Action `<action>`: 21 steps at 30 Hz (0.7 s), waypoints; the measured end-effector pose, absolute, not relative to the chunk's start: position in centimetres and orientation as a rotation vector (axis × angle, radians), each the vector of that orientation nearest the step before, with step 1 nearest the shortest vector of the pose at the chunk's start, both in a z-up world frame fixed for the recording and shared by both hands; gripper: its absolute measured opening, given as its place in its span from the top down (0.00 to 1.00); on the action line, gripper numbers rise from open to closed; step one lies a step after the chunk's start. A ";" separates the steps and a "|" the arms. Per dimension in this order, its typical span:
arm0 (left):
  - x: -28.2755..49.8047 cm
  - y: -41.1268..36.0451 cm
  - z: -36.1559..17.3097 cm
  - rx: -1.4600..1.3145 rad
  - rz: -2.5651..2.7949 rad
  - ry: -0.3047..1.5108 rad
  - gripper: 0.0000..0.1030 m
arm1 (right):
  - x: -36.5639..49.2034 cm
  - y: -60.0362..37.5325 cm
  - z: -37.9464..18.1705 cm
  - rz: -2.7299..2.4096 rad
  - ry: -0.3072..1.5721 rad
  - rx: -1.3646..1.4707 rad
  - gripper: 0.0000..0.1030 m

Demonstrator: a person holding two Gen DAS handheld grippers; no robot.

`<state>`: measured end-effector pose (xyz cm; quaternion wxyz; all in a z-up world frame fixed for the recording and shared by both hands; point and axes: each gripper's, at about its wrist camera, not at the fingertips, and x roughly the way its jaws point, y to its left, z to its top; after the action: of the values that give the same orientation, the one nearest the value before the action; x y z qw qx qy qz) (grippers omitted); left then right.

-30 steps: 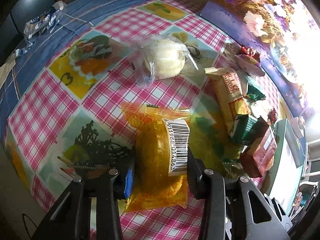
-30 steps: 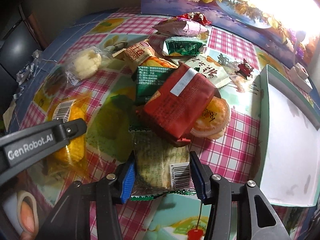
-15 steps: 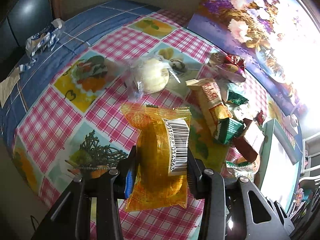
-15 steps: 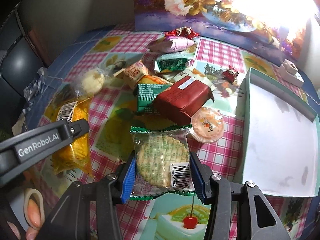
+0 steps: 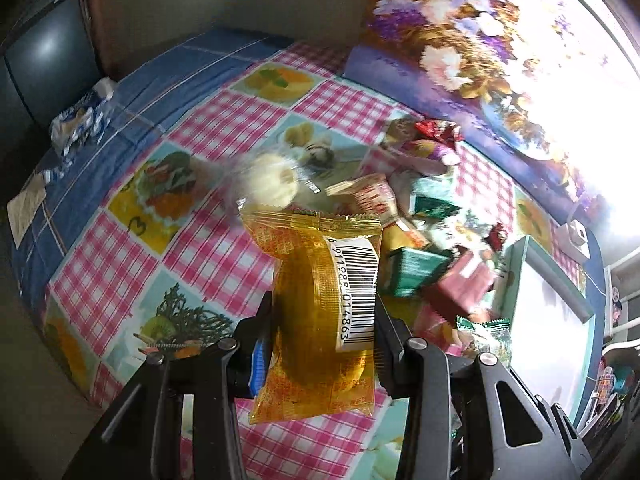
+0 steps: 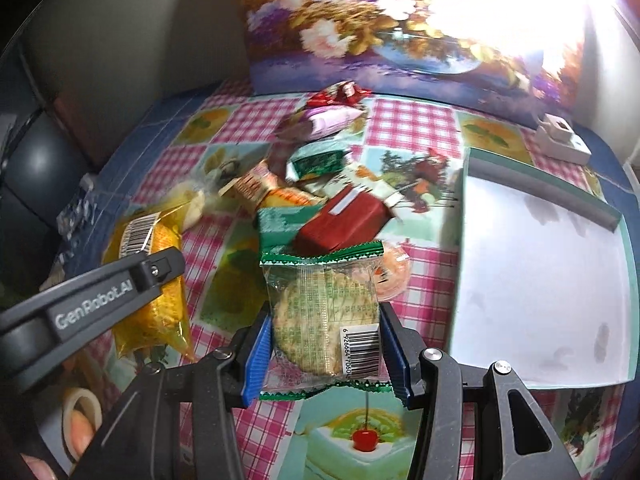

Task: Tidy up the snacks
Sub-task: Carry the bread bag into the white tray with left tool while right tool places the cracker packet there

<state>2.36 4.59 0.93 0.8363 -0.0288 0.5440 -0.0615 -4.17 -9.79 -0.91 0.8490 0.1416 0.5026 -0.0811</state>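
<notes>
Both grippers point steeply down over the checkered tablecloth (image 5: 120, 264). The left gripper (image 5: 322, 320) is clamped on an orange-wrapped snack pack (image 5: 316, 320), held clear of the cloth. The right gripper (image 6: 326, 344) is clamped on a clear green-edged cracker packet (image 6: 324, 320), hanging just in front of the snack pile (image 6: 320, 200), with the white tray (image 6: 540, 280) to its right.

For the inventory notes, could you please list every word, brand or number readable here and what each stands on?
"GenRobot.AI": on the arm of the left gripper, seen from the right wrist.
"6 911988 014863": barcode label on the yellow snack packet.
"6 92664 7060…": barcode on the clear cracker packet; the last digits are cut off.
Print on the red packet, the green packet and the rest of the pile is too blurred to read.
</notes>
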 end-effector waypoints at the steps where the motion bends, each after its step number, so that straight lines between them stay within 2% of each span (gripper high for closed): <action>1: 2.4 4.0 1.3 -0.053 -0.136 1.147 0.57 | -4.2 -10.3 -0.7 -0.184 1.052 0.307 0.49; 10: 2.9 -2.8 3.3 0.027 -0.214 1.131 0.57 | -4.6 -17.3 0.3 -0.413 1.013 0.384 0.49; 21: 2.3 -13.1 2.4 0.148 -0.421 1.159 0.57 | -6.4 -27.6 -1.8 -0.674 1.021 0.519 0.49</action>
<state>2.35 -13.07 2.39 0.8133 0.0695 0.5429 -0.1974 -6.45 -27.62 -1.78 0.7872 0.2406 0.4738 -0.3129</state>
